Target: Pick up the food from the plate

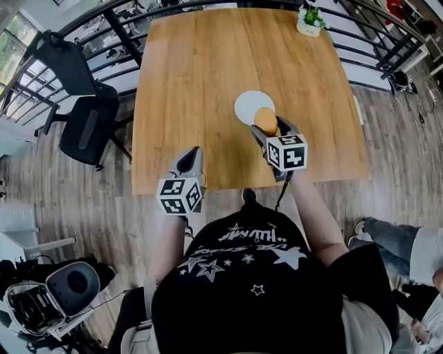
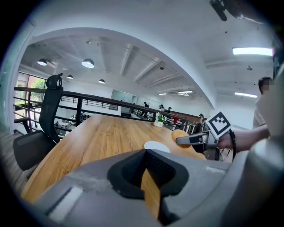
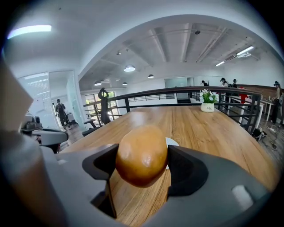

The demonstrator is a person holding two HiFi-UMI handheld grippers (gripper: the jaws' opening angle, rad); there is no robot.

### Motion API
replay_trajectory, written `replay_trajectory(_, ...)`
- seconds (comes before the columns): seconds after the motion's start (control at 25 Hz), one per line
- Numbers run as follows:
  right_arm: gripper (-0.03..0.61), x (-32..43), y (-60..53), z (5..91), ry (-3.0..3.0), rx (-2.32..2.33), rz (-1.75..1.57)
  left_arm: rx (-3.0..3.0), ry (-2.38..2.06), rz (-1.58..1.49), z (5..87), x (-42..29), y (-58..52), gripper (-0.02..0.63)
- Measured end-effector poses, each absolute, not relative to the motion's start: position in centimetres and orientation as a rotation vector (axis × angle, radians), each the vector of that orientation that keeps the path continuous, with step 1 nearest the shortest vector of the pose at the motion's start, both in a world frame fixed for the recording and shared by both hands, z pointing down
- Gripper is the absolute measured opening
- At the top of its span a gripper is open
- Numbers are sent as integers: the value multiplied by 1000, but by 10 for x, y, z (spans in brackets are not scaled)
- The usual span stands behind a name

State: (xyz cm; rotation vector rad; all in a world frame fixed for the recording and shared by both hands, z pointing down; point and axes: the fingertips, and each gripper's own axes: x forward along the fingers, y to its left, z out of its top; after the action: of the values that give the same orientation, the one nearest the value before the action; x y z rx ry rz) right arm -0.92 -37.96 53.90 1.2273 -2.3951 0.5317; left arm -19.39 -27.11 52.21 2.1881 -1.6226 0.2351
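Your right gripper [image 3: 142, 167]: jaws wide, pads pressed on both sides of the food [image 3: 141, 153], a smooth golden-brown oval lump. The food is held up off the table [image 1: 201, 83], over the near rim of the white plate [image 1: 249, 104], which lies mid-table.

Your left gripper [image 2: 145, 154]: jaws clenched together, tips meeting, only a sliver of wood showing below them. It sits at the table's near edge, left of the plate and apart from it, pointing across the wood.

Further out: plant [image 1: 310, 21] at the far edge; black chair [image 1: 86, 121] off the table's left side.
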Motion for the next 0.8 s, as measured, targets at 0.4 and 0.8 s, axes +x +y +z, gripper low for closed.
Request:
replay_trajectory(0.4,344,-20,-308,540,-2392,1251,512,2209,-1603,226,529,-208,-204,2)
replay_trajectory(0.8,344,-19,-233,552,-2360,1321,576,2237,-1513,261,547,-215,-143,2)
